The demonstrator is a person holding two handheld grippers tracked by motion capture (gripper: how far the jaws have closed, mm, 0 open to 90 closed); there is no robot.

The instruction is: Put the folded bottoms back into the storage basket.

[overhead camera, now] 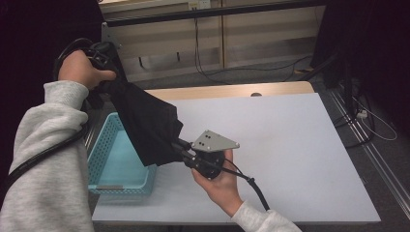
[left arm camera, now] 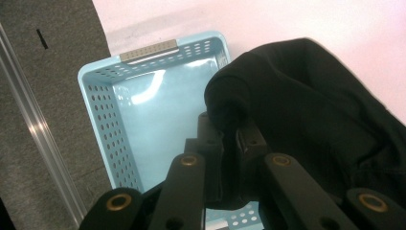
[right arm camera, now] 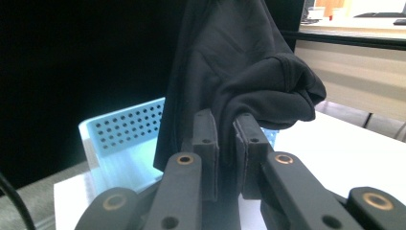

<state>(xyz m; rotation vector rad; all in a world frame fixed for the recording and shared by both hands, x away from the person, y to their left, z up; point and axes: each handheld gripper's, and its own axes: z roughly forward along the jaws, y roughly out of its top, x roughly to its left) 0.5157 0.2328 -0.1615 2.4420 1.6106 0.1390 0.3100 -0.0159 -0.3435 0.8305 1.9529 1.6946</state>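
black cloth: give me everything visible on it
The black fabric garment looks like soft matte knit, with a stitched seam or hem at one bunched fold in the right gripper view. It hangs stretched at a slant in the air above the light blue perforated plastic basket and the white table. The left gripper, held high, pinches its upper end; the right gripper, lower, pinches its lower edge. Both sets of jaws are closed on cloth. It seems clear of the basket.
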